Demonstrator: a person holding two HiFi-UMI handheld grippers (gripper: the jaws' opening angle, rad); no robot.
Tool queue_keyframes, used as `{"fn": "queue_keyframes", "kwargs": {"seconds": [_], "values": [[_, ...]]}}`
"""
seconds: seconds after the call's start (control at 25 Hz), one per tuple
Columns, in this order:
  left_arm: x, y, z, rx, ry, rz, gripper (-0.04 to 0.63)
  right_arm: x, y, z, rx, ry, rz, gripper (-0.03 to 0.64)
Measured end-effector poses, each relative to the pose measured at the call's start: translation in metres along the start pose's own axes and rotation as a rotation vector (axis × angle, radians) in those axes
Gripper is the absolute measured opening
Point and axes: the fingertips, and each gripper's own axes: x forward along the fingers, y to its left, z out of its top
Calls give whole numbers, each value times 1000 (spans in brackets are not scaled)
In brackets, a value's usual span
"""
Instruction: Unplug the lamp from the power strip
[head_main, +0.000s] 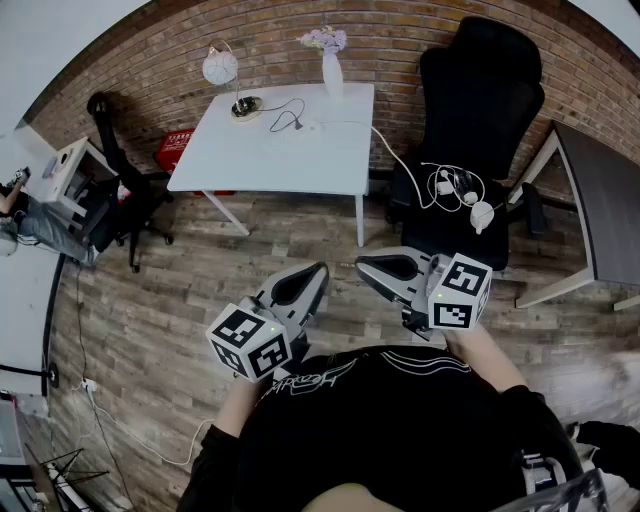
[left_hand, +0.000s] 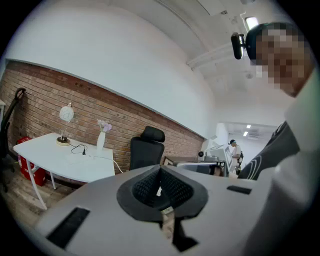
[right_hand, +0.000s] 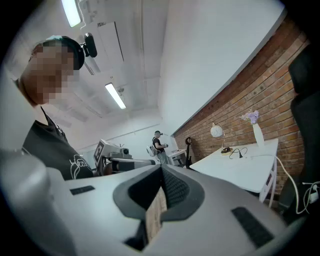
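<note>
Left gripper (head_main: 301, 283) and right gripper (head_main: 386, 269) both have jaws together and empty, near the person's chest. Lamp (head_main: 222, 70) stands far on the white table (head_main: 290, 160), black plug (head_main: 279, 124) lying on the tabletop.

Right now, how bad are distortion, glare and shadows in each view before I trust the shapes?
Head view: heavy fisheye bows the red brick wall and skews the white rectangular table; light even, shadows soft. Left gripper view: dark rounded corners, a bright ceiling light panel top right. Right gripper view: long white ceiling strip lights glare.
</note>
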Motion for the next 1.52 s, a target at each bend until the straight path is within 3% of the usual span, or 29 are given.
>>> {"fn": "queue_keyframes", "kwargs": {"seconds": [0.32, 0.68, 1.16, 1.52], "values": [[5, 6, -14, -31, 22, 4, 2, 2, -13, -13, 34, 12, -8, -3], [32, 58, -10, -83, 40, -28, 2, 25, -61, -11, 77, 26, -67, -2], [113, 220, 34, -93, 38, -90, 3, 116, -211, 17, 107, 50, -137, -2], [152, 350, 85, -26, 50, -43, 3, 189, -315, 54, 55, 84, -238, -2]]}}
